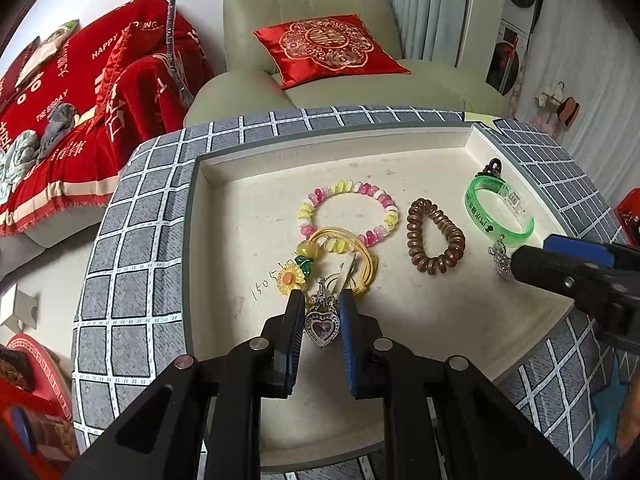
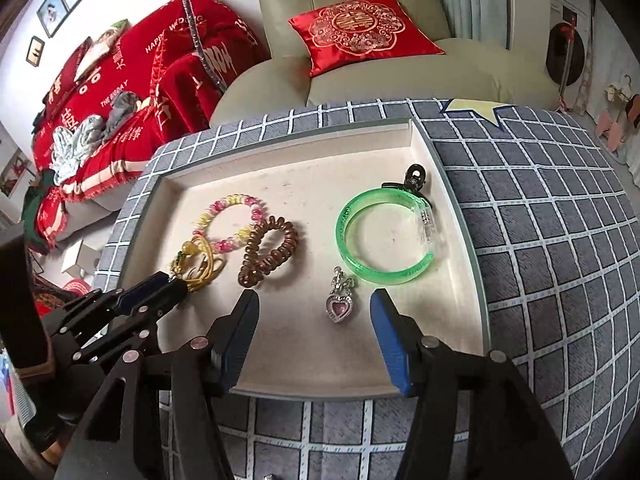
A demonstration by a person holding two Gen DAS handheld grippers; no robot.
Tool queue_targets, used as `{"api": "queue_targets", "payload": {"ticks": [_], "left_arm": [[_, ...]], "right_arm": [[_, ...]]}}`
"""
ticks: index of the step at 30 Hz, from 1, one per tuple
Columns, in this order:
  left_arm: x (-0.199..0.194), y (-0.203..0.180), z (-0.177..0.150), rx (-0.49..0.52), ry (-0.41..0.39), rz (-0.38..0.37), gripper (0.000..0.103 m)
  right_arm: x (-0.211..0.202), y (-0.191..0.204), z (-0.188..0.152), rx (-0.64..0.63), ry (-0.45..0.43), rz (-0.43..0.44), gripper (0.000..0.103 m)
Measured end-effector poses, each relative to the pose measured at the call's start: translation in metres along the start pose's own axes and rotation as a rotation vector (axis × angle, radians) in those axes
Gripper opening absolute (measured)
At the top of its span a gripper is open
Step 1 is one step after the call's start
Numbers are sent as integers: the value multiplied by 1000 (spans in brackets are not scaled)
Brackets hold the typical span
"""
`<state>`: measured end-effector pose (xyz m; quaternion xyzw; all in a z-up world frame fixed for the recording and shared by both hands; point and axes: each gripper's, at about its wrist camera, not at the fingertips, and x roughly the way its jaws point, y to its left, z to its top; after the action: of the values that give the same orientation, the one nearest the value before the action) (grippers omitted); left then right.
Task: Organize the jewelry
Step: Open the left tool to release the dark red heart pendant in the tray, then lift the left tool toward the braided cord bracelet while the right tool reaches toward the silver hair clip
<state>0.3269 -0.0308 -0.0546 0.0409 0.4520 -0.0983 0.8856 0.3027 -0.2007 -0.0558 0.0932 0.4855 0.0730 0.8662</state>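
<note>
A shallow cream tray (image 2: 448,216) is seen holding the jewelry. A pink-and-yellow beaded bracelet (image 1: 348,210) is laid flat toward the tray's left, with a yellow cord charm (image 1: 340,252) bearing an amber bead and a small sunflower overlapping its near edge. A brown coiled hair tie (image 1: 434,236) is placed just beside the bracelet. A translucent green open bangle (image 2: 384,236) is laid flat at the right, with a black claw clip (image 2: 414,178) touching its far side. A silver heart pendant with a pink stone (image 2: 339,302) is laid just in front of the bangle. A second heart pendant, with a purple stone (image 1: 320,320), is seen near the cord charm.
</note>
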Motion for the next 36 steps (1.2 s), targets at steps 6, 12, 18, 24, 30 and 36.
{"api": "queue_targets", "payload": {"ticks": [6,12,18,24,30,36], "left_arm": [[-7,1,2,-20,-17,16,34],[-12,1,4,-26,-36,25,34],[-15,3,6,-32,-43,26,34],[-20,5,7,-37,-48,19,37],[-38,8,3,-49,-105,47,103],[-51,10,-6,-48,-107,48,103]], "right_arm": [[-11,2,-3,-9,-21,-4,62],[-19,-6,-2,4,-40,-28,62],[-24,-15,-3,18,-50,-40,62],[-25,-15,-3,13,-53,-51,62],[-36,-12,-6,5,-96,-44,69],[-62,-8,-13,12,-196,-2,102]]}}
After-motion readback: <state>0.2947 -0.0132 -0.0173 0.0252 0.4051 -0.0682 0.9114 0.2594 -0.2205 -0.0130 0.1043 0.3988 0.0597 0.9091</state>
